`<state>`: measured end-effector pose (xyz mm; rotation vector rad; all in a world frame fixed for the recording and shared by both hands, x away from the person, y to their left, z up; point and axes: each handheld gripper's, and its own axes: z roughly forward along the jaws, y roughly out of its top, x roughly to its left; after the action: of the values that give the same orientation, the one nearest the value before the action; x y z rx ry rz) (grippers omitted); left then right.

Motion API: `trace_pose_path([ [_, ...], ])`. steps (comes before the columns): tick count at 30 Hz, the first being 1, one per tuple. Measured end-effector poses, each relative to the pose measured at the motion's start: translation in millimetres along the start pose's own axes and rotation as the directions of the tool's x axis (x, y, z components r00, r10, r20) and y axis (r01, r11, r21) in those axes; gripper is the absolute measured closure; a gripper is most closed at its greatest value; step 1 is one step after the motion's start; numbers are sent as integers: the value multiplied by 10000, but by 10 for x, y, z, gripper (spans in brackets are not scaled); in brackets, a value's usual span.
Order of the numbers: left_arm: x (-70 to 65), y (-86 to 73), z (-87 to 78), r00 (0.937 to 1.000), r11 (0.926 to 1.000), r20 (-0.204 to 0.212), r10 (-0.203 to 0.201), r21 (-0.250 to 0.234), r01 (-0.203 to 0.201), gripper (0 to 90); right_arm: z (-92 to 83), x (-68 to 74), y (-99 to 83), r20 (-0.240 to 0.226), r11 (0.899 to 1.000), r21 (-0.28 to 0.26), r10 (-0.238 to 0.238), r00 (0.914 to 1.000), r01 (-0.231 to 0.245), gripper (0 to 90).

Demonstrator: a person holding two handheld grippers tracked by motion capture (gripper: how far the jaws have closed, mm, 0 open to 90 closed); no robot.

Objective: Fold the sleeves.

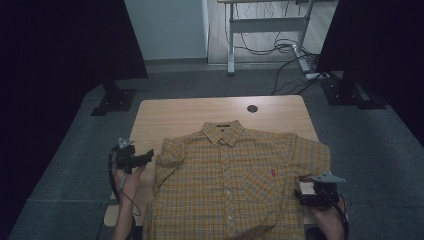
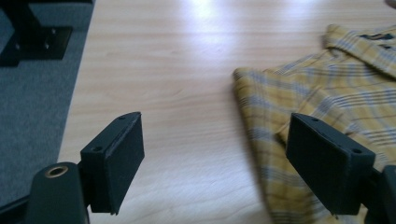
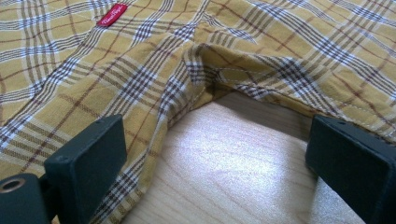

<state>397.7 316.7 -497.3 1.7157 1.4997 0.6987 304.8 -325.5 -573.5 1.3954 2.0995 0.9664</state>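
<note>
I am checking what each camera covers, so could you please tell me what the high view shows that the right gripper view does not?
High view alone: the whole yellow plaid shirt laid flat with its collar, the table's round cable hole, the grey floor, and the left hand-held gripper beside the shirt's sleeve. Right gripper view alone: a close look at the bare wood where sleeve meets body, between the open jaws of the right hand-held gripper. Both share: the shirt, its small red label and the wooden table.
</note>
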Motion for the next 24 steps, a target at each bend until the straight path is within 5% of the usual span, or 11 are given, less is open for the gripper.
trace_pose_path([
  [9, 59, -221, 146, 9998, 9971, 107, -162, 745, 153, 193, 0, 0, 0, 0, 10000, 0, 1, 10000, -1, 49],
  [19, -178, -407, 247, 9976, 9949, 685, 98, 995, -166, 191, 0, 1, 0, -2, 10000, -1, -1, 10000, 1, 49],
  [24, -367, -422, 244, 9937, 9937, 964, 570, 908, -658, 190, 0, 2, 0, -2, 10000, -1, 3, 10000, -3, 49],
])
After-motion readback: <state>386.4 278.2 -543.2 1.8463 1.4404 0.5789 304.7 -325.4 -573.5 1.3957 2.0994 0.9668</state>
